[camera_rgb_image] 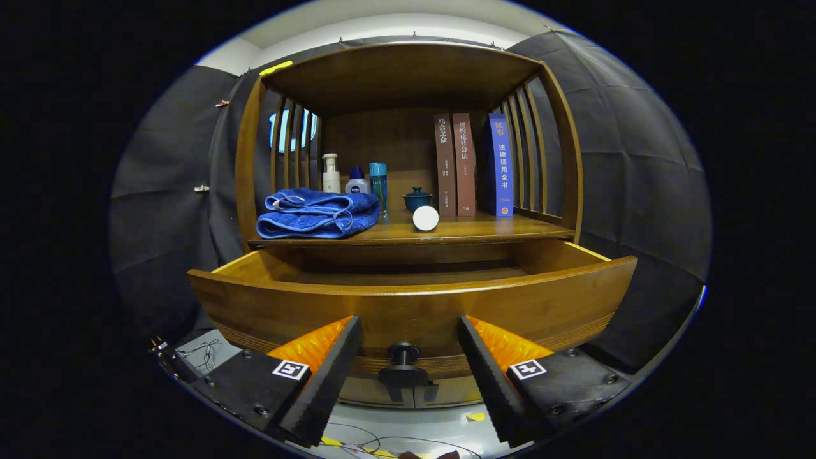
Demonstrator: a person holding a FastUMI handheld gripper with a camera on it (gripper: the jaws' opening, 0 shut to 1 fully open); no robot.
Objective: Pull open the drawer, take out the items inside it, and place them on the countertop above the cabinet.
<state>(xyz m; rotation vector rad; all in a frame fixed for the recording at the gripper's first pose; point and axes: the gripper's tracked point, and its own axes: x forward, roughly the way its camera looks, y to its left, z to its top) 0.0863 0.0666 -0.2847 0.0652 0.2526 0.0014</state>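
The wooden cabinet's drawer point(408, 306) stands pulled out toward me, its curved front close ahead. What lies inside is hidden behind the front panel. Its dark round knob point(403, 363) sits between my fingers, untouched. My gripper point(405, 357) is open, one finger on each side of the knob with a gap to it. On the countertop point(472, 234) above the drawer lie a folded blue towel point(319, 215) and a white ball point(425, 218).
At the back of the countertop stand three bottles point(356, 177), a small blue lidded pot point(417, 199) and three upright books point(475, 164). Slatted wooden sides and a top board enclose the shelf. Cables lie on the floor below.
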